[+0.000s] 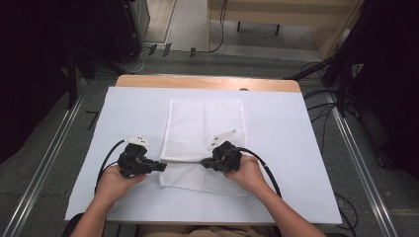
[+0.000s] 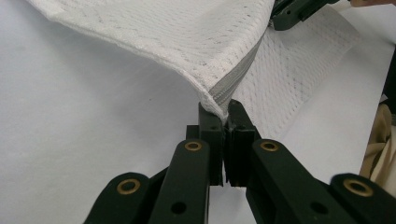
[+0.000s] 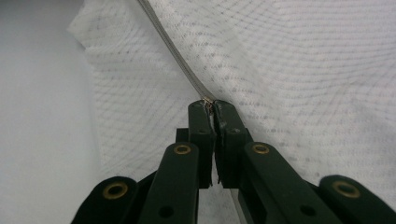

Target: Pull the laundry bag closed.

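the left gripper [image 1: 159, 167] and right gripper [image 1: 205, 163] are clamped on opposite ends of the zipper [image 2: 233, 79], whose long axis is stretched between them across the mesh bag [image 1: 205, 126] on the table [image 1: 281, 128].

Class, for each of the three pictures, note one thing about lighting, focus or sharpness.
High view: the white table cover is evenly lit while the room's side edges fall to near black. Left gripper view: the grey zip and mesh bag are sharp; the bag's far end is softer. Right gripper view: the mesh weave is crisp near the jaws, and the bare cover at left looks dull grey.
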